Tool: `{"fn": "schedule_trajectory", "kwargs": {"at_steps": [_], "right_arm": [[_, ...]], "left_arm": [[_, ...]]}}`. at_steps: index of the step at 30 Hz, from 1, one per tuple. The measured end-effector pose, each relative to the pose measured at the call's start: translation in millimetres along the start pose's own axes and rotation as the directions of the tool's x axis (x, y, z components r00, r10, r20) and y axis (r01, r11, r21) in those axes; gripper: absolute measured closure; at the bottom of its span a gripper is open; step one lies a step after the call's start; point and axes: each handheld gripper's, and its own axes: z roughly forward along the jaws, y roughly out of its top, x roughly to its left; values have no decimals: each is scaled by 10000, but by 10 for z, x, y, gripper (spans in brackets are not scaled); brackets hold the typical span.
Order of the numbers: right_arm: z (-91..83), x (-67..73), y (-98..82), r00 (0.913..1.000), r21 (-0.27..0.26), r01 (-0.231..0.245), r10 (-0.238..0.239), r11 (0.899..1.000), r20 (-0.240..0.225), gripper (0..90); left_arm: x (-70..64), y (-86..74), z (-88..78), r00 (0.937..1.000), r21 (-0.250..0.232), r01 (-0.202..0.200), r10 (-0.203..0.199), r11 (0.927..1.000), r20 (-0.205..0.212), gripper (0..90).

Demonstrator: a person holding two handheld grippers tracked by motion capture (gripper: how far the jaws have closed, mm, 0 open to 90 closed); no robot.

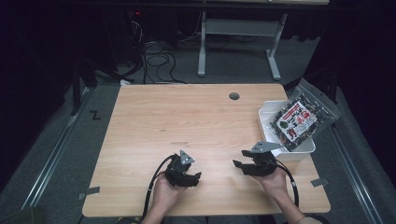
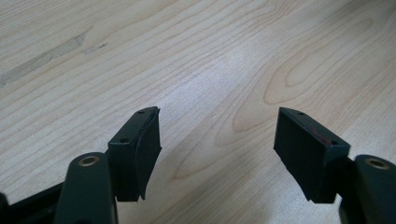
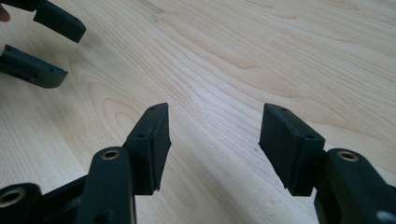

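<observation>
Light wood-grain table (image 1: 196, 121), smooth laminate, rectangular with rounded corners, a round cable hole (image 1: 234, 96) seen near the far edge. Left gripper (image 1: 194, 177) is held low over the near-left part of the top, black matte plastic, jaws spread with nothing between them; in the left gripper view its flat rectangular pads (image 2: 306, 154) are seen wide apart over bare wood. Right gripper (image 1: 239, 158) is held over the near-right part, jaws likewise spread and empty; ribbed dark pads (image 3: 285, 144) are seen in the right gripper view, with the other gripper's two jaws at the upper left corner. Grey triangular plates are carried on top of both, black cables trailed back toward the near edge. A white plastic bin (image 1: 285, 151), rectangular with rounded rim, is set at the right edge of the table, just beside the right gripper. A clear crinkled bag (image 1: 301, 119) with dark contents and a red-white label is lying tilted in the bin, overhanging its far right rim. The centre and far-left of the table are open. Grey carpet (image 1: 56, 154) is seen around the table, tape strips at the near corners.
</observation>
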Motion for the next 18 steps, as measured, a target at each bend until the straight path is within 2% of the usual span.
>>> {"fn": "schedule_trajectory", "kwargs": {"at_steps": [5,9,18], "right_arm": [[35,-24,-35,9999,202,-110,110,9997,35,432],[38,-3,-44,9995,-30,-290,290,9996,-156,429],[79,102,-84,9993,179,-98,105,9998,-368,416]], "left_arm": [[0,-1,-12,10000,-22,-33,33,10000,-15,321],[-1,-1,-4,10000,-6,13,-13,10000,15,320],[-8,-1,-21,10000,-95,4,-3,10000,32,318]]}}
